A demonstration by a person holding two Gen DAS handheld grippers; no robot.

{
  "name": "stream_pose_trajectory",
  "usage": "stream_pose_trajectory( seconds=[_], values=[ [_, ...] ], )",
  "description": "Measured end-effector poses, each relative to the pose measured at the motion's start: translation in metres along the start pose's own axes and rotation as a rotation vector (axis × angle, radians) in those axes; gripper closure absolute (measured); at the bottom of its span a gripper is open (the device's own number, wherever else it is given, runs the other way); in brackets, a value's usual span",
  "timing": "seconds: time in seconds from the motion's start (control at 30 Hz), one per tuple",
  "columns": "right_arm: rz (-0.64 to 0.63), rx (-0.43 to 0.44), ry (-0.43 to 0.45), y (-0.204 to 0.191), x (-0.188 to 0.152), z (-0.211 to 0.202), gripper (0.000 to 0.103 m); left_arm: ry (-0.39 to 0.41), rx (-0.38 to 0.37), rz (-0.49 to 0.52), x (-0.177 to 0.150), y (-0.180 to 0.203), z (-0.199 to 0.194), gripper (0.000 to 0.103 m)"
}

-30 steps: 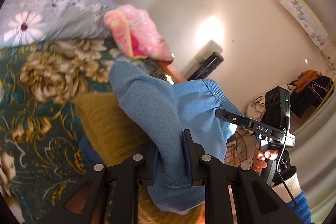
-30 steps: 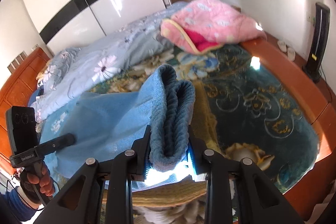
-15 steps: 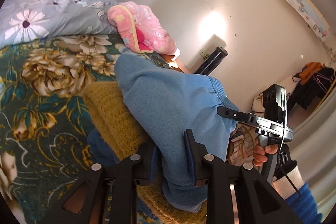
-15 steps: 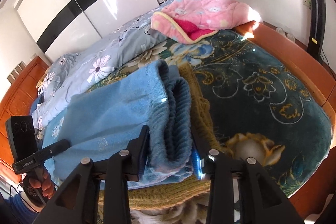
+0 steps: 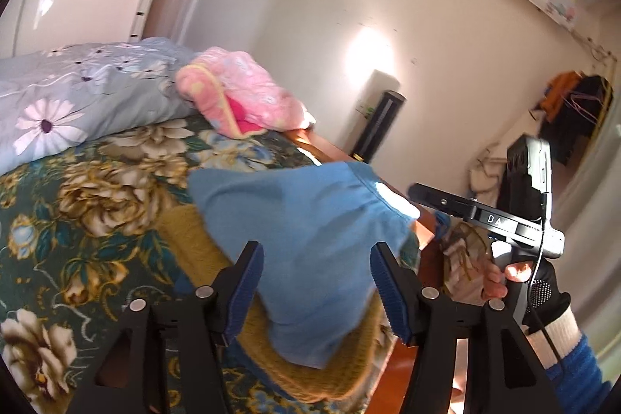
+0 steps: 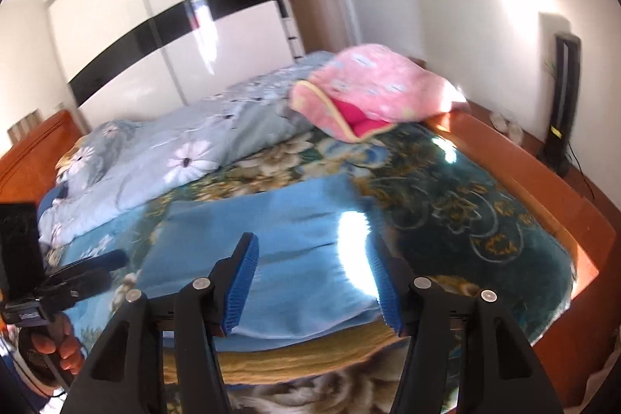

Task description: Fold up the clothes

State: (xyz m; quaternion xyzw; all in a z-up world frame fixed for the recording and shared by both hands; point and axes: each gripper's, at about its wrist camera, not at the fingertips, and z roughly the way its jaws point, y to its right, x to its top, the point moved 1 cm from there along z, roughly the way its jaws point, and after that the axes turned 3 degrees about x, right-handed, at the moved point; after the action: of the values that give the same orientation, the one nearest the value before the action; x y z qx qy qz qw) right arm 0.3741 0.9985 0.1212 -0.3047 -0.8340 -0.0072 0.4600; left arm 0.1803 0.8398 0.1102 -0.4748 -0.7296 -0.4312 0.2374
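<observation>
Blue fleece garment (image 6: 279, 258) lies folded on a mustard knit (image 6: 295, 359) atop the floral bedspread (image 6: 465, 204). Left gripper (image 5: 316, 282) has just been opening: its jaws now stand apart, free of the cloth. Right gripper (image 6: 312, 282) likewise, spread and empty; earlier both pinched the fleece. Its body reads "DA" (image 5: 493, 219).

The blue garment (image 6: 271, 258) looks like soft, fuzzy cloth; the bed frame (image 6: 543, 181) is shiny orange wood.
</observation>
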Motion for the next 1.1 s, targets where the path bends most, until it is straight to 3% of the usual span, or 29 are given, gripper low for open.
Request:
stream_pose_trajectory(
  seconds=[0.17, 0.27, 0.43, 0.57, 0.63, 0.93, 1.1],
  values=[
    [-0.055, -0.007, -0.07, -0.016, -0.02, 0.017, 0.046, -0.04, -0.009, 0.013, -0.01, 0.006, 0.014, 0.042],
    [-0.025, -0.025, -0.106, -0.007, -0.027, 0.032, 0.046, -0.054, -0.006, 0.007, -0.015, 0.004, 0.02, 0.042],
    [-0.001, -0.015, -0.104, -0.005, -0.031, 0.035, 0.046, -0.05, -0.007, 0.007, -0.015, 0.003, 0.018, 0.042],
    [-0.023, -0.022, -0.065, -0.021, -0.03, 0.014, 0.046, -0.019, -0.001, 0.013, -0.014, 0.006, 0.0, 0.042],
    [-0.029, -0.029, -0.051, -0.032, -0.035, 0.003, 0.046, -0.005, 0.014, 0.024, -0.018, 0.009, -0.011, 0.031],
    [-0.038, -0.091, -0.075, -0.073, -0.088, -0.014, 0.045, 0.011, 0.079, 0.063, -0.06, 0.014, -0.044, 0.007],
    [-0.02, -0.12, -0.109, -0.086, -0.123, -0.013, 0.042, -0.008, 0.116, 0.047, -0.087, 0.009, -0.054, 0.0]
  ],
)
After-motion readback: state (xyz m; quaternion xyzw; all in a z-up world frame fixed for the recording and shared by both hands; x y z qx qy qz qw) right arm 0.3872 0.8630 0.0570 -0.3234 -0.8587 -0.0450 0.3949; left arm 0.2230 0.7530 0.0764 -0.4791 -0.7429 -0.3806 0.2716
